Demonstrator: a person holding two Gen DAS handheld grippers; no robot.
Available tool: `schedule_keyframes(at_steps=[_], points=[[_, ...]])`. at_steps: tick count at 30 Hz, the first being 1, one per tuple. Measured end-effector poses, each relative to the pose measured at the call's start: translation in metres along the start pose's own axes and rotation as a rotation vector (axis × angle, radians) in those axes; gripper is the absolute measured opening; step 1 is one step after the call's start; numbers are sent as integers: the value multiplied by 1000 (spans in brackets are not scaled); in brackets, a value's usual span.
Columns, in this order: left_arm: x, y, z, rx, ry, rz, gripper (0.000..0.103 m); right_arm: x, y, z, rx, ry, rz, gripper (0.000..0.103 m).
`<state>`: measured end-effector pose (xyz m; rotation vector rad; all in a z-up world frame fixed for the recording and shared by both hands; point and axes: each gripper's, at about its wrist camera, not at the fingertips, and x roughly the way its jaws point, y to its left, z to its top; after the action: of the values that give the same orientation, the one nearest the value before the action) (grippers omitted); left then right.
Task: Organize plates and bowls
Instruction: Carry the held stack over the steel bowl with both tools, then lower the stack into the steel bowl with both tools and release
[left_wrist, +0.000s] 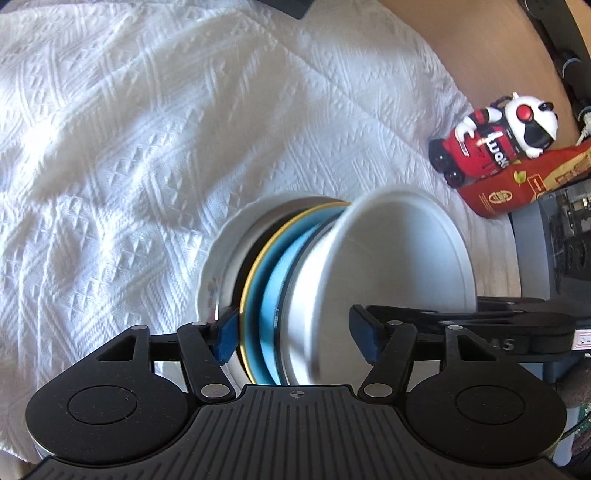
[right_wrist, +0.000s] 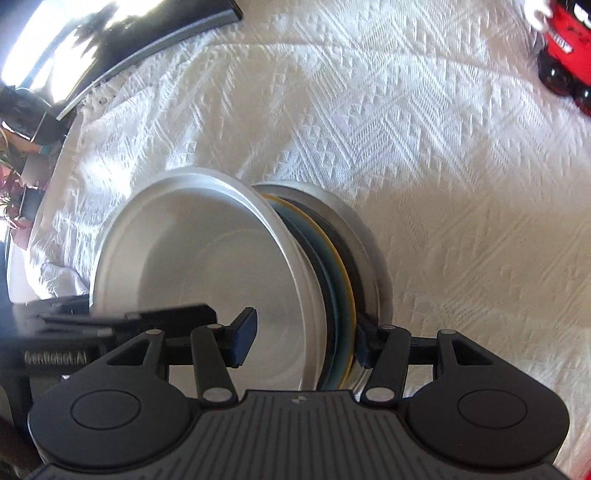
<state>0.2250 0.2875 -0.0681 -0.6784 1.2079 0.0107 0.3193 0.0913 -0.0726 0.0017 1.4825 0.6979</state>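
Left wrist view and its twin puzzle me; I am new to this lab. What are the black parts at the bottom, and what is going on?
No robot here: a person carries a hand-held gripper in each hand, each with a fisheye camera looking along its two blue-padded fingers. One picture comes from the left hand-held gripper, the other from the right hand-held gripper. Both straddle a stack of plates topped by a white bowl, on a white cloth. A toy robot and red packet lie beyond. Whether the pads squeeze the stack is unclear.
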Motion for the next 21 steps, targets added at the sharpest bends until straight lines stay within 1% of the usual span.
schedule_keyframes(at_steps=[3,5,7,8,9,12,13,16,17,19,21], points=[[-2,2,-2,-17,-6,0,63,-9,-5,1,17,-10,19,53],[-4,3,-5,-20,-16,6,63,-16,-4,1,9,-20,10,53],[-5,3,-6,-19,-31,4,64,-23,2,2,-22,-49,-28,53],[-5,4,-6,-22,-40,2,64,-30,7,3,-47,-73,-27,53],[-5,4,-5,-25,-45,2,63,-36,12,4,-68,-87,-6,55],[-6,3,-7,-27,-61,3,63,-42,29,7,-141,-106,-48,55],[-9,3,-8,-27,-72,0,63,-43,31,8,-148,-112,-56,55],[-23,8,-10,-47,-117,-27,63,-47,27,8,-130,-126,-38,55],[-28,10,-10,-55,-135,-44,62,-49,24,7,-127,-135,-35,55],[-35,13,-11,-67,-157,-71,60,-47,22,6,-129,-152,-75,55],[-38,13,-11,-71,-165,-76,59,-44,21,3,-141,-151,-106,53]])
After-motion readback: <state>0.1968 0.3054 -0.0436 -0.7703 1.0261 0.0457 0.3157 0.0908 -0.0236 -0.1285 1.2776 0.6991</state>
